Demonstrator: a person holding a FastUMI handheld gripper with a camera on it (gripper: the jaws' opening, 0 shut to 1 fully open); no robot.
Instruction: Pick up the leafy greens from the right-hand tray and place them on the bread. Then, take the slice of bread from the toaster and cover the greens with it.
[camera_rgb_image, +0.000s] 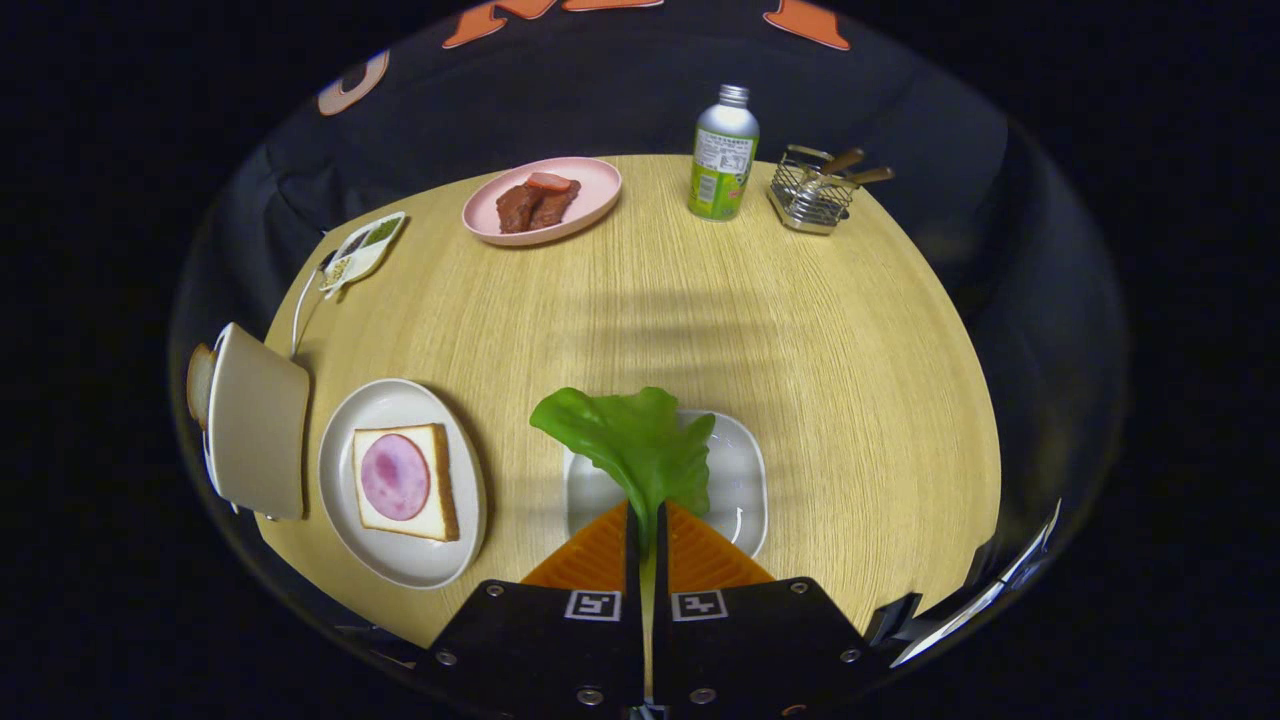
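Lettuce leaf pinched in my claw (646, 522), above the right-hand tray (742, 478).

My claw's fingers are closed almost together on the stem of the lettuce leaf (632, 435), both pressing on it, and the leaf fans out just ahead of the tips over the small white tray. The target sits to the left: a slice of bread (440, 480) topped with a round of ham (395, 477) on a white plate (400, 560), with the toaster (255, 420) just beyond it holding the second bread slice (199, 383). I judge the carry across is the step in hand. To do it well I would keep the pinch firm, travel high enough that the drooping leaf clears the plate's rim, centre the leaf over the ham, and lower it before letting go so it lies flat on the worktop (700, 320) side of nothing but bread.
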